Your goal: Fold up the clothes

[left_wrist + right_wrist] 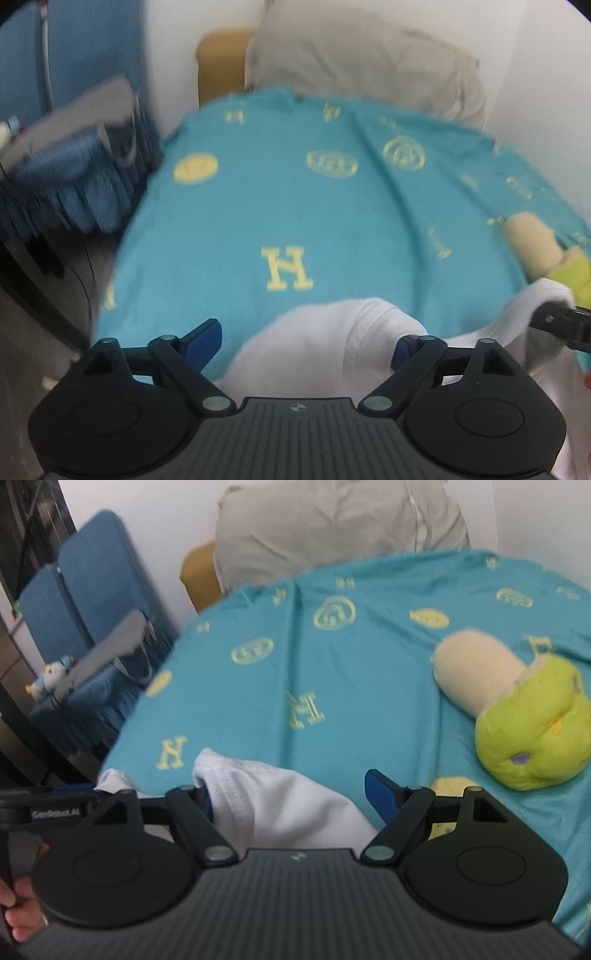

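Fabric of a white knitted cotton garment lies bunched at the near edge of a teal bedspread printed with yellow letters and emblems. The left gripper has its jaws spread wide; the garment's ribbed collar band sits between the blue fingertips, touching the right one, with no clamping visible. The right gripper is likewise spread wide; a stitched hem of the same garment rests against its left fingertip, the right fingertip standing clear over the bedspread. A hand shows at the lower left of the right wrist view. Farther out, to the right, a cream and lime-green plush toy lies on the bedspread. Beyond it, a beige pillow leans against the white wall. Blue folding seats stand to the left of the bed.
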